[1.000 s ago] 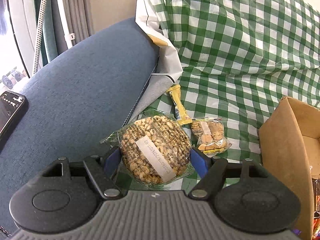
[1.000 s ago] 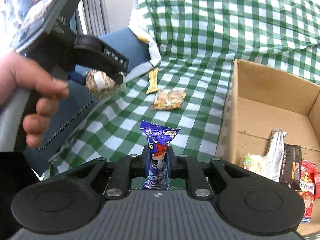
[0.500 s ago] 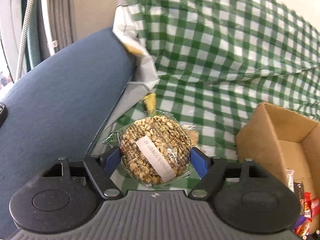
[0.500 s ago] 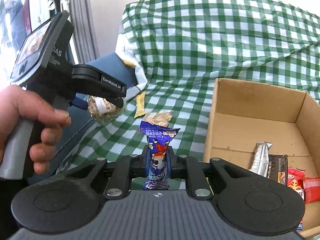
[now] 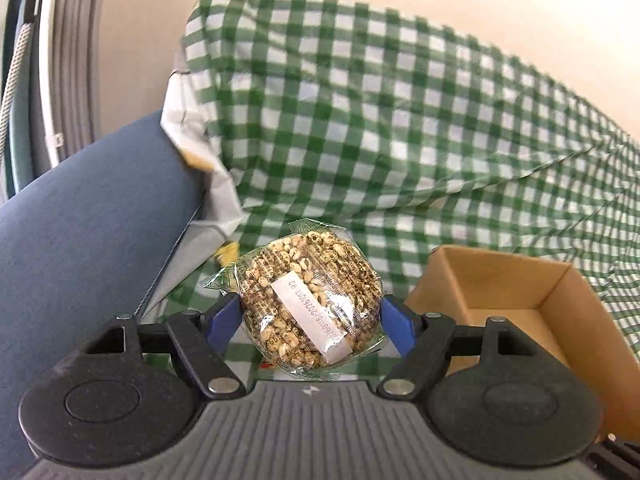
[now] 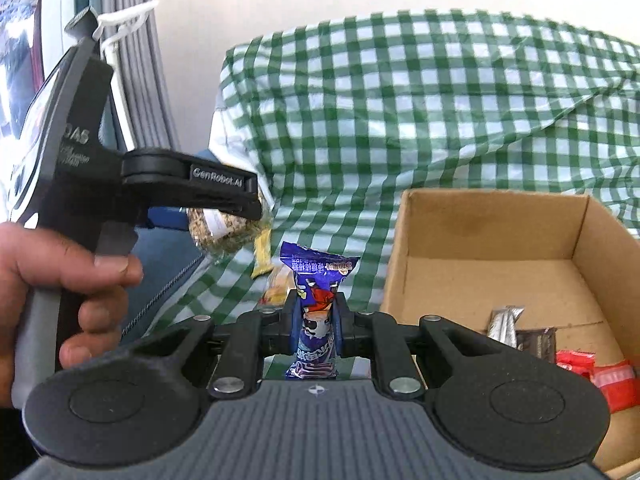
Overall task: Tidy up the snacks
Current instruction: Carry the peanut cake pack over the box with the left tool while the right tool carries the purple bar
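Left wrist: left hand-held gripper pinching a round puffed-grain snack pack by its sides between the blue pads, pack held in the air above the green-checked cloth. Cardboard box sits to the right and ahead, its near-left corner just beside the right pad – top open. Blue sofa arm bounds the left side; the cloth edge folds over against it. Right wrist: right hand-held gripper clamped on an upright blue snack packet, crimped top edge sticking up above the fingers. Box to the right, left wall close to the packet, back half of the floor bare; a silver wrapper, a dark bar and red packets lie at its near end. Left tool seen upper-left with the person's hand on the grip – grain pack hanging in its jaws over the cloth edge. A yellow bar lies on the cloth beyond the blue packet.
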Demonstrator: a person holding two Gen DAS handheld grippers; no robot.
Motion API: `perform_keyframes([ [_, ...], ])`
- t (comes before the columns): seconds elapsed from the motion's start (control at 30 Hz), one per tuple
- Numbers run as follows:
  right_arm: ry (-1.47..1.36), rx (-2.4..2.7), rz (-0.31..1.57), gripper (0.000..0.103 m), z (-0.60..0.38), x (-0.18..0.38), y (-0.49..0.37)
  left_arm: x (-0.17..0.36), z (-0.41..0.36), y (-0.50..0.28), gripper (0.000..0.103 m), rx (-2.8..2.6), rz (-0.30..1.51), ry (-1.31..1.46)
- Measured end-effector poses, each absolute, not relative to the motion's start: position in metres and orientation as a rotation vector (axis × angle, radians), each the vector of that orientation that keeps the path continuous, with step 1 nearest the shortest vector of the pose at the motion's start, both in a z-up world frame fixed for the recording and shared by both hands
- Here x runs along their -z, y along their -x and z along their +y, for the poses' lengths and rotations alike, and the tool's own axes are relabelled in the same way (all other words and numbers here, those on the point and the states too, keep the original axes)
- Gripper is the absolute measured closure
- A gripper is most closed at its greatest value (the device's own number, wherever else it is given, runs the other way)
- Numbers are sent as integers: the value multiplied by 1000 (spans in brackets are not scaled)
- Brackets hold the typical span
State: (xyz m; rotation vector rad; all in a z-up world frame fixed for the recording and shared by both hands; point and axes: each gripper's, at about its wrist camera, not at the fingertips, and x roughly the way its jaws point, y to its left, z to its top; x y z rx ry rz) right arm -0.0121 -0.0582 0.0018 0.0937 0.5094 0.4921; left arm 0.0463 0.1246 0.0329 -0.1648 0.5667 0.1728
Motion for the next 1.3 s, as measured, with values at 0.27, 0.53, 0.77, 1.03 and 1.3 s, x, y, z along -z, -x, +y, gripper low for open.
perform_keyframes([
  [0.27, -151, -446, 458, 86, -75, -9, 8, -40, 105, -45, 23, -99, 499, 136],
  [0.53, -170, -422, 418, 87, -90, -10, 6, -42, 88, -45, 23, -35, 460, 126],
  [0.77, -220, -409, 392, 86, -117, -9, 8, -44, 72, -45, 23, 25, 417, 116],
  [1.03, -275, -356, 314, 87, -150, -16, 12, -45, 54, -48, 23, 72, 394, 119],
  [1.3, -259, -91, 281, 87, -179, -15, 4, -43, 33, -46, 23, 139, 381, 88],
])
